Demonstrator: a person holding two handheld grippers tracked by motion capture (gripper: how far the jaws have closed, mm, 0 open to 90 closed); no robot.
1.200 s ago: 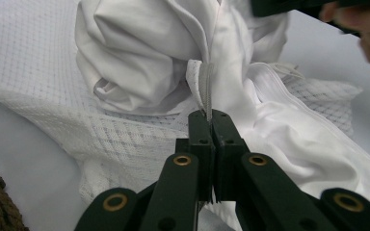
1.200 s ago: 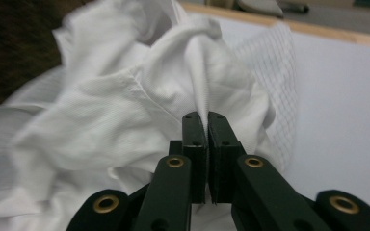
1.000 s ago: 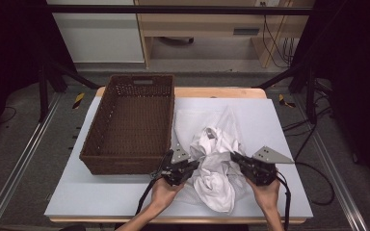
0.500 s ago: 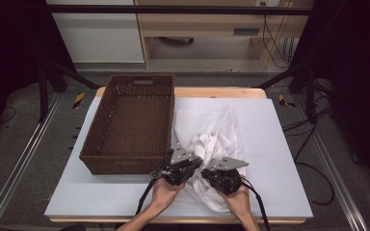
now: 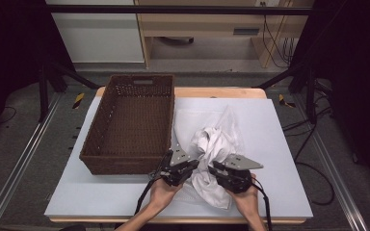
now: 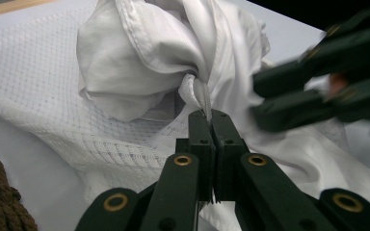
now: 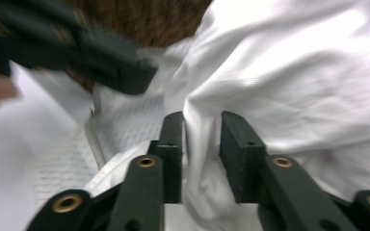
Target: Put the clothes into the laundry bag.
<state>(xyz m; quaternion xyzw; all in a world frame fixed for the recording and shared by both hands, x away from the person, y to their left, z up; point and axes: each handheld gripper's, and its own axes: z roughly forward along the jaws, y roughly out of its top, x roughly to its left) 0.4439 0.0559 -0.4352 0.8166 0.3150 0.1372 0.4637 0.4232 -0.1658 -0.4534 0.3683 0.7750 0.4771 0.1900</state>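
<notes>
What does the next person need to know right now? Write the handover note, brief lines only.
Left gripper: jaws shut on a pinched fold of the white garment.
Right gripper: jaws apart, with a fold of the garment between them, not clamped.
The garment lies crumpled on the white table cover, to the right of the wicker basket, partly over a white mesh bag.
Done: one grip taken on the cloth.
Left: probably close the right gripper on its fold, then lift; nothing lies in the basket.
</notes>
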